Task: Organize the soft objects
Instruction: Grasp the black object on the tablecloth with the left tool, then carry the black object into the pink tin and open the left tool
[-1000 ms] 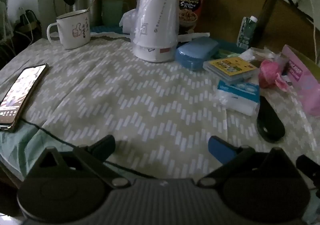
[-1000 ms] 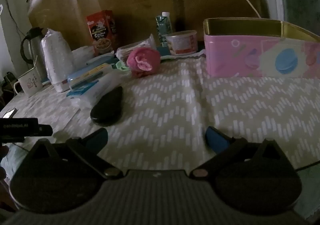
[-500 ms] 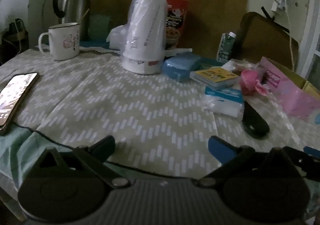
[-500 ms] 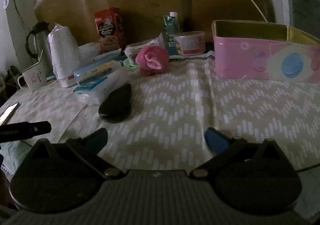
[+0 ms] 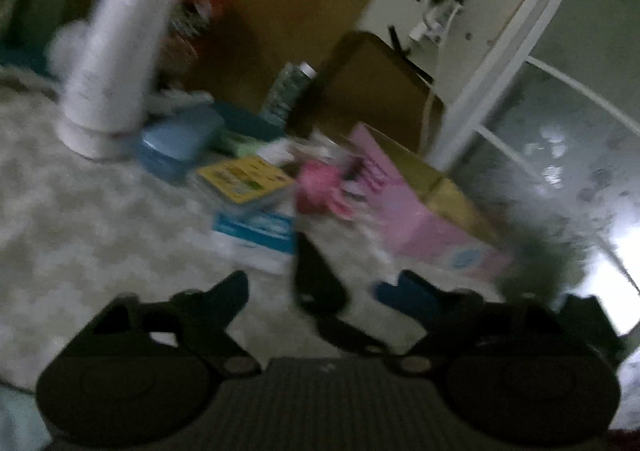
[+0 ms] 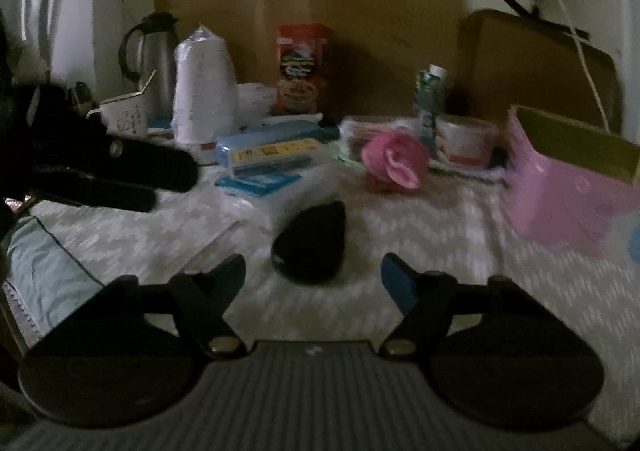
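Since nothing soft sits in the pink box (image 6: 560, 203) yet, as far as we can see, we judge the sorting barely begun. Its gold inside shows only in part at the right of both views, and the left wrist view is badly smeared, so we cannot rule out something lying low within.

Across the patterned tablecloth (image 6: 440, 243) the clutter is unsorted: a white wrapped stack of cups (image 6: 204, 91) at upper left, a blue case (image 6: 272, 147) with a tissue pack (image 6: 260, 183) below it toward the middle.

Smaller, and the likely first job, is the pink soft ball (image 6: 394, 161), just right of center in the right wrist view, on the cloth well apart from the box. Below it, at center frame, lies a black pouch (image 6: 312, 243); whether it is soft we cannot tell.

Our right gripper (image 6: 314, 275) has its jaws spread wide and empty, the pouch just beyond the tips. Our left gripper (image 5: 312, 291) is likewise wide and holds nothing, pointing toward the same pouch (image 5: 316, 279).

Every pick and every placing is left to do.
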Available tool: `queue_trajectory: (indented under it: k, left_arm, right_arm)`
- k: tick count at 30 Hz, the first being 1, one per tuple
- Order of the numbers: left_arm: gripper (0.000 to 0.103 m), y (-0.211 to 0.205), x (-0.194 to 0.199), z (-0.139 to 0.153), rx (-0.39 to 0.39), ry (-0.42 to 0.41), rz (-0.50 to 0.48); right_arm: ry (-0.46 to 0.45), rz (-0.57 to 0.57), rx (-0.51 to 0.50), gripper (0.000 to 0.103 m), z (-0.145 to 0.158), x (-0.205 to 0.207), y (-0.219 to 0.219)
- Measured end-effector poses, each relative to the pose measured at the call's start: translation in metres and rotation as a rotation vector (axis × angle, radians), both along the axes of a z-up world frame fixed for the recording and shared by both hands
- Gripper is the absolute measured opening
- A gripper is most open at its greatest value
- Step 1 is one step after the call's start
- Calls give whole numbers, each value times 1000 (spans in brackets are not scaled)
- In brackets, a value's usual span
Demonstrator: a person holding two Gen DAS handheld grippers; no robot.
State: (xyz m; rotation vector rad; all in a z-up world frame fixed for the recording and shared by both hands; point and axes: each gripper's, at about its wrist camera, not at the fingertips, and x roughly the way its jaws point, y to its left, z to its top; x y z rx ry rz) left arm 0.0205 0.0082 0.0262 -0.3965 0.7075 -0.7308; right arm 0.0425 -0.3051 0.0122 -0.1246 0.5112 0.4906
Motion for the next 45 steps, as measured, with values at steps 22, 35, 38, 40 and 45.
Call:
queue_trajectory:
  k: [22, 35, 38, 40, 45]
  left_arm:
    - [54, -114, 31, -11, 93, 104, -177]
    - [54, -255, 76, 57, 64, -94, -307]
    - [54, -281, 87, 41, 66, -67, -301]
    - [57, -289, 91, 34, 91, -65, -282]
    - [63, -277, 84, 33, 97, -79, -264]
  right_arm:
    - [-30, -31, 90, 51, -10, -13, -47]
    - [-364, -286, 80, 51, 44, 45, -111]
    - [-327, -342, 77, 51, 36, 70, -127]
    - [-291, -376, 67, 52, 31, 81, -138]
    - [-236, -442, 63, 61, 24, 91, -148]
